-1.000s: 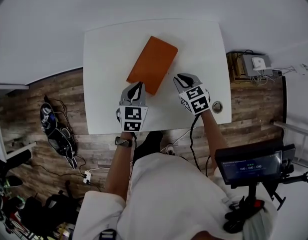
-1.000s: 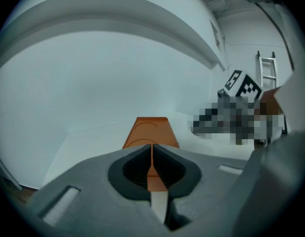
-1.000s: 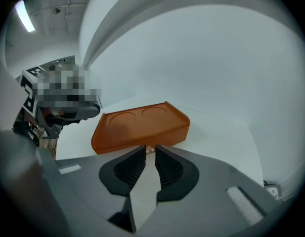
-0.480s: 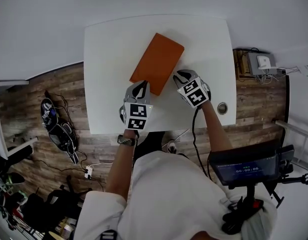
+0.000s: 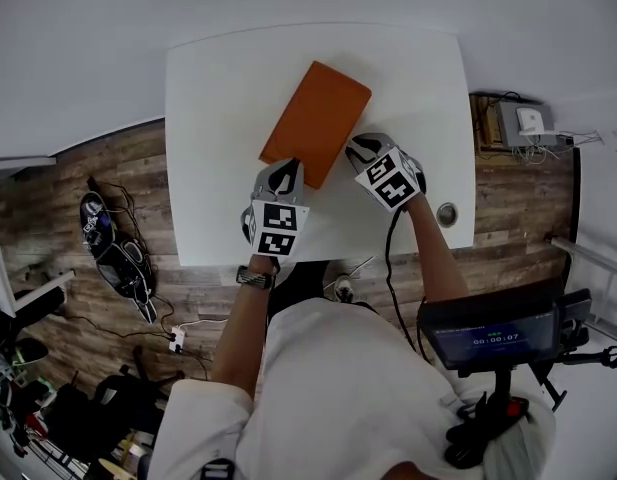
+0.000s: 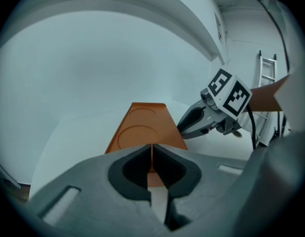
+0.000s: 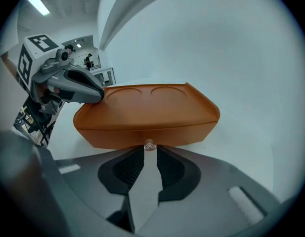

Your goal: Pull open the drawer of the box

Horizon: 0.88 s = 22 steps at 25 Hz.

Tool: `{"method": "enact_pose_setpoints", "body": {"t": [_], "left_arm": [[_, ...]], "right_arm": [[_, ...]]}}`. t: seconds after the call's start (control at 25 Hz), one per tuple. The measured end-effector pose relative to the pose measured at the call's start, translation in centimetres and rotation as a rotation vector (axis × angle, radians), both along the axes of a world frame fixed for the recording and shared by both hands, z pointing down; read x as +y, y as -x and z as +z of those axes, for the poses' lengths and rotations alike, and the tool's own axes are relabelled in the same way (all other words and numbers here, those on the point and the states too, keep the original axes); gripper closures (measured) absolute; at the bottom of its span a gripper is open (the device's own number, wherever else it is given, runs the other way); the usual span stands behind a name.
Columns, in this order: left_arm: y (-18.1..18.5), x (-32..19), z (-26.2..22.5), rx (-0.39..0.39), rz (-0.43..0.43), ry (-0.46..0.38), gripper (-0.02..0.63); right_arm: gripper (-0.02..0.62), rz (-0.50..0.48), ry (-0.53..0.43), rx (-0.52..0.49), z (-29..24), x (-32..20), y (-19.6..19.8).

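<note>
- Now left gripper (image 6: pixel 152 149), jaws shut on nothing, sits at orange box (image 6: pixel 142 127) end, probably to steady it.
- Right gripper (image 7: pixel 150 151) jaws narrowly parted around drawer knob (image 7: pixel 150 144), aligned for pulling.

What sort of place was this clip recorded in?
Probably a lab or workshop: a white table on a wood floor, tangled cables and gear lying about, and a screen on a stand.
</note>
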<state>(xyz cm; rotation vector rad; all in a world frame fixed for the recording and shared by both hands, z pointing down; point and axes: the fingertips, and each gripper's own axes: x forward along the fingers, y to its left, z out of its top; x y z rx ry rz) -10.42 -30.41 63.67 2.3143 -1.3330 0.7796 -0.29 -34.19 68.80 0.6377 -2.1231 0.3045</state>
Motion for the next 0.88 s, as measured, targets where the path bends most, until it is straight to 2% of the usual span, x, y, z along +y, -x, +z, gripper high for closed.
{"method": "enact_pose_setpoints", "body": {"t": [0.36, 0.88], "left_arm": [[0.4, 0.2, -0.2, -0.004, -0.004, 0.0, 0.589], [0.7, 0.5, -0.3, 0.001, -0.008, -0.011, 0.591]], "right_arm": [[0.509, -0.056, 0.026, 0.02, 0.1, 0.2, 1.0], [0.526, -0.048, 0.046, 0.022, 0.7, 0.5, 1.5]]}}
